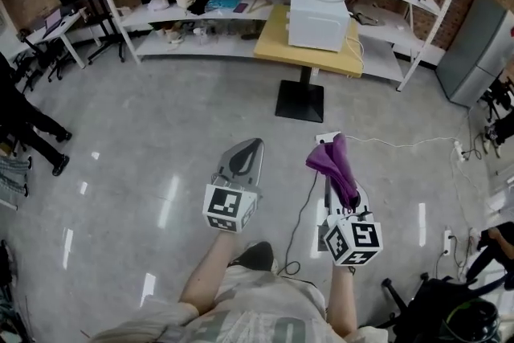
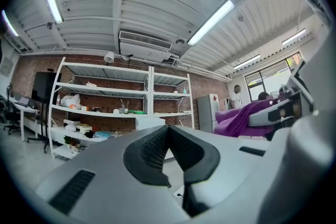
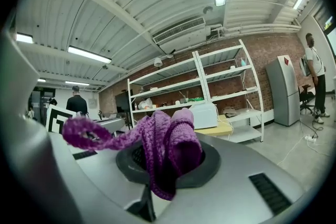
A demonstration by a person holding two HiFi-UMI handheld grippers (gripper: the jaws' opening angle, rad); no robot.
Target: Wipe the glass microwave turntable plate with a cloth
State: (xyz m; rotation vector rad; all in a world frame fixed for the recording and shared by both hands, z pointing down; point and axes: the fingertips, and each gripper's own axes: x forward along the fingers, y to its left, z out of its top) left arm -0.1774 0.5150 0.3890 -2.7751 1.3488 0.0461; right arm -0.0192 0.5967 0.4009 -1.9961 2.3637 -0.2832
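Note:
I stand on the floor some way short of a white microwave (image 1: 319,14) on a yellow table (image 1: 277,40). No glass plate shows in any view. My right gripper (image 1: 336,161) is shut on a purple knitted cloth (image 1: 340,169), which bunches between the jaws and droops over them (image 3: 168,139). My left gripper (image 1: 246,149) is shut with nothing in it, its dark pads (image 2: 157,147) pressed together. Both grippers are held side by side at waist height, pointing towards the microwave (image 3: 203,114). From the left gripper view the cloth (image 2: 247,118) shows at the right.
White shelving (image 1: 201,12) with clutter runs behind the table. A grey fridge (image 1: 474,52) stands at the right. A white cable (image 1: 401,142) crosses the floor. A person (image 1: 24,120) stands at the left, a chair (image 1: 438,305) sits lower right.

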